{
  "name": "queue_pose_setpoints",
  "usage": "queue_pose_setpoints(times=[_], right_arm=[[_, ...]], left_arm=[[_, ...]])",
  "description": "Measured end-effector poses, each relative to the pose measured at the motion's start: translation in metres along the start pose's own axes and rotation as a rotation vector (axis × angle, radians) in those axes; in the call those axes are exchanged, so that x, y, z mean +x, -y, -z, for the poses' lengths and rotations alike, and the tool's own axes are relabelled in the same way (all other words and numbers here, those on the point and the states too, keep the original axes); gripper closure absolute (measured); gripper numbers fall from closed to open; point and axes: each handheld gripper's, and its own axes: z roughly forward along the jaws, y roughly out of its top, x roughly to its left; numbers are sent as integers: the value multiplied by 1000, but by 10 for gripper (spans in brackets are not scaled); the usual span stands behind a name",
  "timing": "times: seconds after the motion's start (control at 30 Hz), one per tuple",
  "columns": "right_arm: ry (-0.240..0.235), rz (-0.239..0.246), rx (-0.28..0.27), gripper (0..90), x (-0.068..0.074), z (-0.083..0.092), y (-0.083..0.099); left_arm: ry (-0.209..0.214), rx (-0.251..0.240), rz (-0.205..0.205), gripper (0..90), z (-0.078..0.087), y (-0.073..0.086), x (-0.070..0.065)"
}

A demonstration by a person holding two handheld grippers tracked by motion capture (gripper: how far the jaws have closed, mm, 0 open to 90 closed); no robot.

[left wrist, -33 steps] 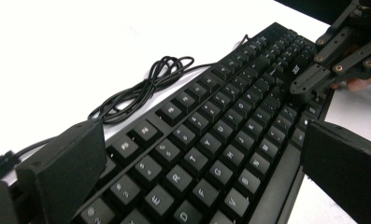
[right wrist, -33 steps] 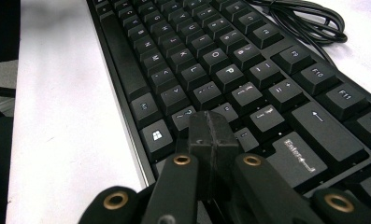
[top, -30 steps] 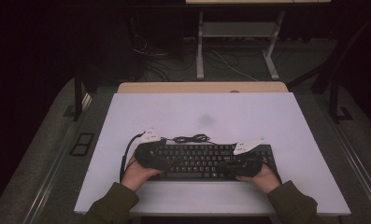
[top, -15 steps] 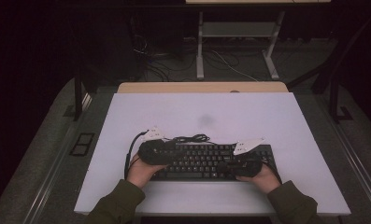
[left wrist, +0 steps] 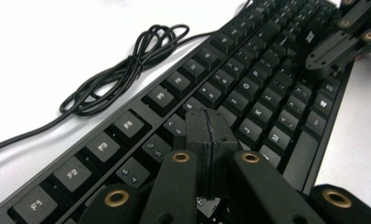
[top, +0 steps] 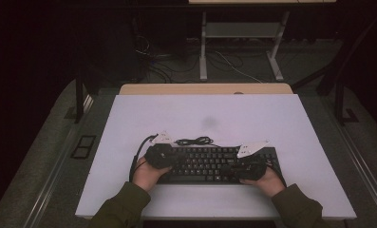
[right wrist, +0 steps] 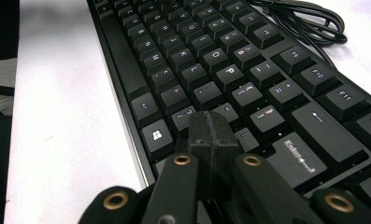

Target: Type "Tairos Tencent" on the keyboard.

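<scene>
A black keyboard [top: 210,164] lies near the front of the white table [top: 252,118]. Its coiled black cable [top: 194,141] rests just behind it, seen as a bundle [left wrist: 122,70] in the left gripper view and at the top right [right wrist: 309,21] in the right gripper view. My left gripper [top: 164,159] hovers over the keyboard's left end, jaws pressed together with nothing between them [left wrist: 205,126]. Over the right end sits my right gripper [top: 238,167], also shut and empty [right wrist: 212,128], near the Enter key [right wrist: 297,156]. The right gripper's jaws appear far off [left wrist: 342,44] in the left gripper view.
Dark floor surrounds the table, with a metal table frame [top: 240,42] and loose cables [top: 233,61] beyond the far edge. A wooden strip [top: 205,89] borders the table's back. A wide bare stretch of table lies behind the keyboard.
The left hand has shifted slightly to the right over the keyboard's left end. The right hand has barely moved. Both grippers stay shut.
</scene>
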Motion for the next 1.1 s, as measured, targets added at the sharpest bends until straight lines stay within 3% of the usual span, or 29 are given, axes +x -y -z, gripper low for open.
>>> queue_pose_setpoints(times=[0.23, 0.57, 0.83, 1.1], right_arm=[[0, 0, 0, 895, 0, 0, 0], [1, 1, 0, 895, 0, 0, 0], [2, 0, 0, 895, 0, 0, 0], [0, 0, -1, 895, 0, 0, 0]], left_arm=[[-14, 39, -17, 894, -4, 1, 2], [-20, 63, -9, 894, -7, 2, 2], [-18, 59, -8, 894, -6, 2, 2], [0, 1, 12, 893, 3, 1, 4]])
